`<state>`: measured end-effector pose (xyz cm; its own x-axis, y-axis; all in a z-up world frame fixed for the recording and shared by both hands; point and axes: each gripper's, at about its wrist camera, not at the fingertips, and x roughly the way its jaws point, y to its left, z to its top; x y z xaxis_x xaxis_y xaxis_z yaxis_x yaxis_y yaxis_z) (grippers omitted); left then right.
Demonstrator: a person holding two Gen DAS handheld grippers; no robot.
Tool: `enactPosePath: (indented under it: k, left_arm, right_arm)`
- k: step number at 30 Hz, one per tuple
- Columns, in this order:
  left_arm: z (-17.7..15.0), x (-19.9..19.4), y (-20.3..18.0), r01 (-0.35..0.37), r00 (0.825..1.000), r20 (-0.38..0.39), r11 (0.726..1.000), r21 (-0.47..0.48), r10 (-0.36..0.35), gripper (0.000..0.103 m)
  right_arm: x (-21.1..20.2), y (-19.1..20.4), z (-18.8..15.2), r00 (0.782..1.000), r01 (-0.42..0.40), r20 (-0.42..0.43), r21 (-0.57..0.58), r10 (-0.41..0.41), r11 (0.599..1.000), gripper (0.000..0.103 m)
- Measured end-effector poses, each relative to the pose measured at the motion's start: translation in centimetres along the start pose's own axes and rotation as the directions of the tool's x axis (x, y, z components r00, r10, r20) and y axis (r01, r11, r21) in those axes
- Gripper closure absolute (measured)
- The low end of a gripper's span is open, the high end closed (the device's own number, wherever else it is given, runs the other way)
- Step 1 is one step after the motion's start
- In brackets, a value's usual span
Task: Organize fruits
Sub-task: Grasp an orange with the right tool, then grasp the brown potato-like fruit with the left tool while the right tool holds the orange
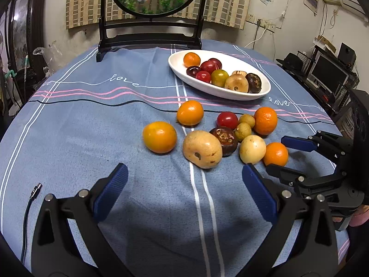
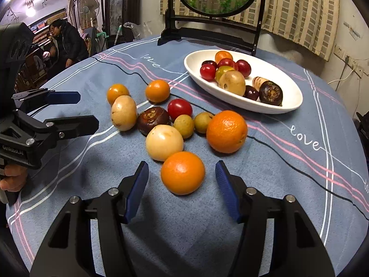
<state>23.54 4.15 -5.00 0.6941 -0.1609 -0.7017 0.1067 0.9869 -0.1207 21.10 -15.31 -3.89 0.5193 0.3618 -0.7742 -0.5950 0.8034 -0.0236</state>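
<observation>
a glossy white oval dish (image 2: 288,101) is used as the landmark on the round surface (image 1: 92,120), which is covered with a matt blue cloth striped in white and pink. smooth red, orange, tan and wrinkled dark brown fruits (image 1: 221,75) are piled inside the dish. in front of the dish a loose cluster is spread on the cloth: dimpled oranges, pale round fruits, a shiny red one and a rough brown one. the nearest orange (image 2: 182,172) lies furthest from the dish, between the ribbed blue pads of the right tongs (image 2: 182,190), which stand apart without touching it. the left tongs (image 1: 185,192) are held wide apart over bare cloth. only the right view shows a seated person, possibly resting; only the left view shows a cable end (image 1: 35,190).
</observation>
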Motion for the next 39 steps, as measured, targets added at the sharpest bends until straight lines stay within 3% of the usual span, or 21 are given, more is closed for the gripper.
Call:
enactPosePath:
  k: [9,19,22,25,29,39]
  left_arm:
    - [0.0,0.3,0.1,-0.004,1.0,-0.019,1.0,-0.003,0.004,0.002]
    - [0.1,0.8,-0.6,0.04,0.999,-0.037,0.999,0.029,-0.039,0.004]
    - [0.4,0.9,-1.1,0.057,0.998,-0.021,0.997,0.053,-0.056,0.011]
    - [0.9,1.2,-1.8,0.058,0.998,-0.013,0.994,0.091,-0.057,0.012]
    - [1.2,2.3,-2.9,0.027,1.0,-0.015,0.985,0.169,-0.025,0.018]
    - [1.3,3.2,-3.1,0.085,0.996,-0.052,0.979,0.186,-0.077,0.031]
  right_arm:
    - [0.6,0.1,-0.1,1.0,0.004,-0.025,-0.009,-0.004,1.0,0.062]
    - [-0.4,-1.1,0.2,1.0,-0.02,-0.001,0.07,0.02,0.997,0.062]
    - [-0.5,-1.3,0.2,1.0,-0.01,-0.003,0.082,0.01,0.997,0.062]
    - [-0.6,-1.3,0.2,1.0,-0.01,0.0,0.089,0.01,0.996,0.062]
    - [-0.9,-1.4,0.2,1.0,-0.014,0.007,0.095,0.013,0.995,0.062]
    - [-0.9,-1.5,0.3,1.0,-0.019,0.004,0.107,0.019,0.994,0.062]
